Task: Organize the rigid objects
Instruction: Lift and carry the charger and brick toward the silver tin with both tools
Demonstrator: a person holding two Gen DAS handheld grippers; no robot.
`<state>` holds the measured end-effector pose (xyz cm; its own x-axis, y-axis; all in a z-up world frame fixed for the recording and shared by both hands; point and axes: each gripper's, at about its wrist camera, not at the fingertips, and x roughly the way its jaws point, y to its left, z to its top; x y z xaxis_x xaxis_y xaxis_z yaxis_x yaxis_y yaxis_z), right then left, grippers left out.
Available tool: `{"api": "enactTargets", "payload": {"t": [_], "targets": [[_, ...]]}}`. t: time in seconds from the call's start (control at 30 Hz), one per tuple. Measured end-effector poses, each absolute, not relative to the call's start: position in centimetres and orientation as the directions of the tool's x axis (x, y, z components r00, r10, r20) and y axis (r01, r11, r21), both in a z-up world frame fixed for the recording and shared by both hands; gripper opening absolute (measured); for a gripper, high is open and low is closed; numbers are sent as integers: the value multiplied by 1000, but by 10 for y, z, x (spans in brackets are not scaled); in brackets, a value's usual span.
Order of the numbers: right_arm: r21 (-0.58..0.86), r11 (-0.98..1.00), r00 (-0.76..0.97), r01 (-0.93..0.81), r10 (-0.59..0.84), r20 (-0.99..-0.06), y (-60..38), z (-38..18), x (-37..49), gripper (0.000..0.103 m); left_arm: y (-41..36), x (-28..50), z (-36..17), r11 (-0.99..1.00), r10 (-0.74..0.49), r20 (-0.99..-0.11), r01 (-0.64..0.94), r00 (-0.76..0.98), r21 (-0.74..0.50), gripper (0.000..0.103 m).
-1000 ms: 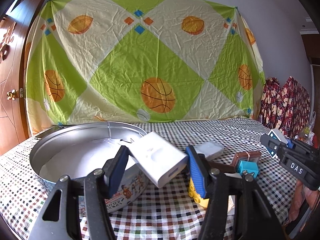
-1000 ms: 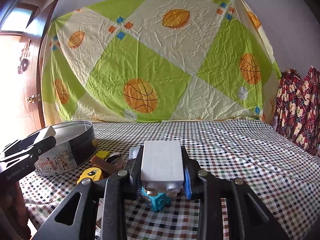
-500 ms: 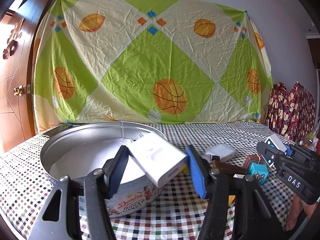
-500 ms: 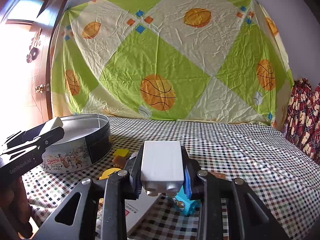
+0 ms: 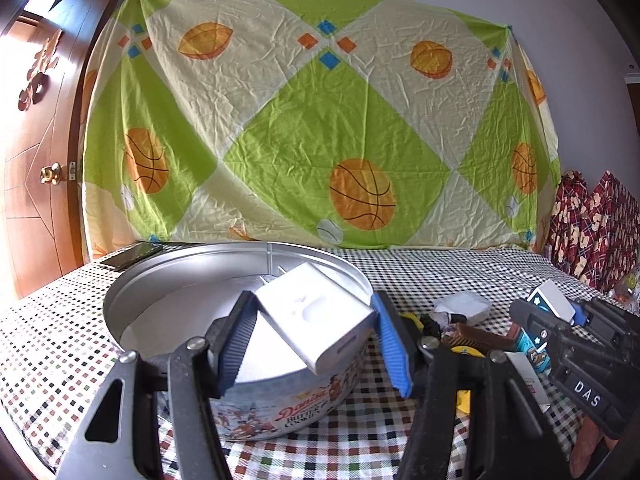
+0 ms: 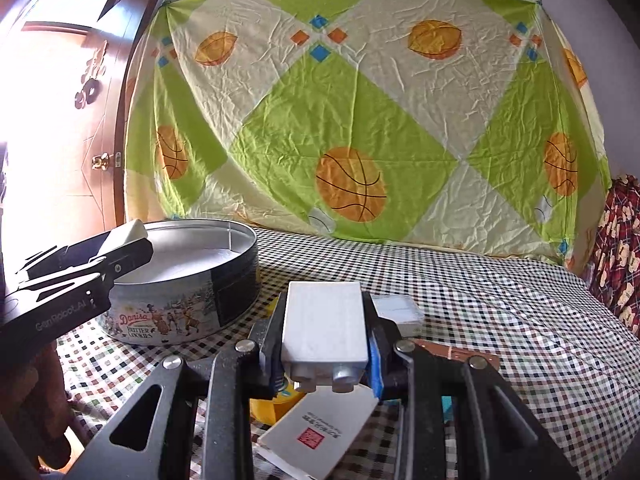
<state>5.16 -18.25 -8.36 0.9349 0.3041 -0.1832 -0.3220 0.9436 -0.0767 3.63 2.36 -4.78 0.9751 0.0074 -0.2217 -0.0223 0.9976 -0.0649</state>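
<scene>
The left gripper (image 5: 314, 334) clamped a white charger (image 5: 316, 316) tilted over the open cookie tin (image 5: 280, 412) on the checked cloth (image 6: 500, 300), while the right gripper (image 6: 326, 346) clenched a white block (image 6: 325, 326) above the clutter beside the tin.

We find the cookie tin (image 5: 280, 408) standing directly under our left claw (image 5: 316, 336), its mouth wide and uncovered with only a white liner inside, so the way down into it is free. Just right of the tin, a clutter of small things (image 5: 460, 320) crowds the checked cloth (image 6: 520, 320) between both claws, and a white booklet (image 6: 320, 432) lies beneath our right claw (image 6: 326, 344). Beyond that clutter, the cloth runs bare to the hanging sheet (image 6: 360, 120), which closes off the far side. A wooden door (image 5: 36, 184) bounds the left.
</scene>
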Motion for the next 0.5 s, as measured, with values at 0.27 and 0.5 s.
{"api": "enactTargets", "payload": {"t": [0.27, 0.5], "targets": [[-89, 929, 921, -359, 338, -193, -164, -83, 51, 34, 36, 36, -48, 996, 37, -219, -53, 975, -68, 59], [-103, 915, 909, -389, 364, -203, -149, -84, 50, 34, 46, 37, -48, 994, 56, -218, -74, 974, -75, 59]]}}
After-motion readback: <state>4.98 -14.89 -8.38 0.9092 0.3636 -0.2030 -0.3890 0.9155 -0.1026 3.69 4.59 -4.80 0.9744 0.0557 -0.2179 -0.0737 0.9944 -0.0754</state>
